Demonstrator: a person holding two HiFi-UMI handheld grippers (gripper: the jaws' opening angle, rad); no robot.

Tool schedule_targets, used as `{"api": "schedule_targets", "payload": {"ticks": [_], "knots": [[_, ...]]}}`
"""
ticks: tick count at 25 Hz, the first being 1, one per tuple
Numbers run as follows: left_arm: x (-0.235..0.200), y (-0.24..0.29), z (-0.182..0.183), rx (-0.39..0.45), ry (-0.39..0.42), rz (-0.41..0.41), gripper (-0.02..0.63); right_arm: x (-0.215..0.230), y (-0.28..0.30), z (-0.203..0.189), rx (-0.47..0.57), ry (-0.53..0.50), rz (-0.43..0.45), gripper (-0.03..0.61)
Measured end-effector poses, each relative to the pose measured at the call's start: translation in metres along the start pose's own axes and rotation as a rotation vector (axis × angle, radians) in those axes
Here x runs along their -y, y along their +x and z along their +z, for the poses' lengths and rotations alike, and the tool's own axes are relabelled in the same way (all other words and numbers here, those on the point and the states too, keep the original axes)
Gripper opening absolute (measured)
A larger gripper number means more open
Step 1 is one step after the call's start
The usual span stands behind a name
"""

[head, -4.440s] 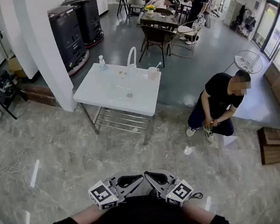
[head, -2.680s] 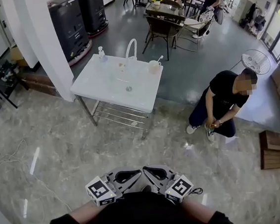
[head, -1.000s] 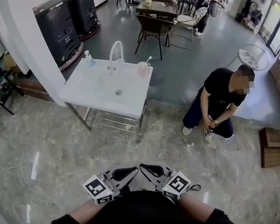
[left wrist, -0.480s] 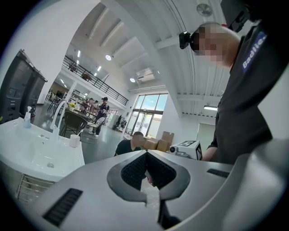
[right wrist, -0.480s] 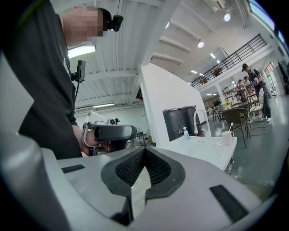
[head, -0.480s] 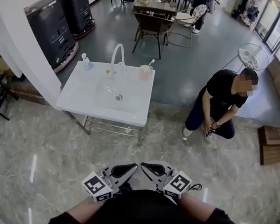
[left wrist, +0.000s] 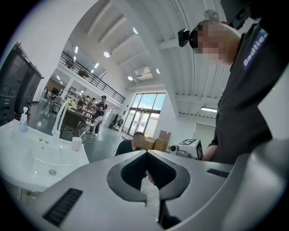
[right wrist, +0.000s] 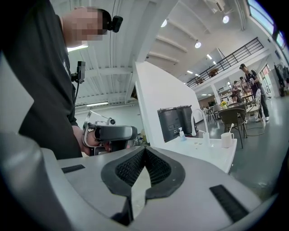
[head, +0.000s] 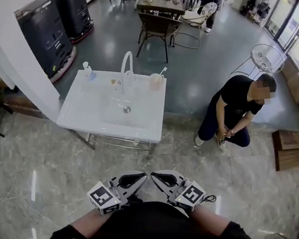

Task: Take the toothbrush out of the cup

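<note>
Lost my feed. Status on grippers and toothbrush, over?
Left gripper shut, empty. Right gripper shut, empty. Toothbrush in cup on sink, untouched, far off. Person crouching right of sink.

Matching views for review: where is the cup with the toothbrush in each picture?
Head view: cup on the sink's far right corner, upper centre.
Left gripper view: cup at left, mid-height.
Right gripper view: cup at right, mid-height.
Shared landmark: the white faucet beside it.

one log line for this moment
left gripper: shut, empty | right gripper: shut, empty | toothbrush: in cup | cup: on sink by faucet | task: not started
</note>
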State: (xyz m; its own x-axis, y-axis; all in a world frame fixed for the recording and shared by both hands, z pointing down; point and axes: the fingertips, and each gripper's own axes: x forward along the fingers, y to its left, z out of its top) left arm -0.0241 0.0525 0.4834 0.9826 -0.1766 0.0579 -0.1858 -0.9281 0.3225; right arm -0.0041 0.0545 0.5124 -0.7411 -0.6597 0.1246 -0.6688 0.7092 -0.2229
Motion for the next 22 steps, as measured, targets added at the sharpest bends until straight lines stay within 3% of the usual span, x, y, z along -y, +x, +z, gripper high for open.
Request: {"api": "schedule_targets", "payload": {"ticks": [12, 22], "knots": [[-0.053, -0.01, 0.021, 0.047, -0.015, -0.044, 0.008, 0.023, 0.045, 0.018, 0.004, -0.019, -0.076, 0.011], [-0.077, 0.013, 0.029, 0.024, -0.004, 0.0, 0.008, 0.056, 0.055, 0.027, 0.014, -0.022, -0.031, 0.011]]}}
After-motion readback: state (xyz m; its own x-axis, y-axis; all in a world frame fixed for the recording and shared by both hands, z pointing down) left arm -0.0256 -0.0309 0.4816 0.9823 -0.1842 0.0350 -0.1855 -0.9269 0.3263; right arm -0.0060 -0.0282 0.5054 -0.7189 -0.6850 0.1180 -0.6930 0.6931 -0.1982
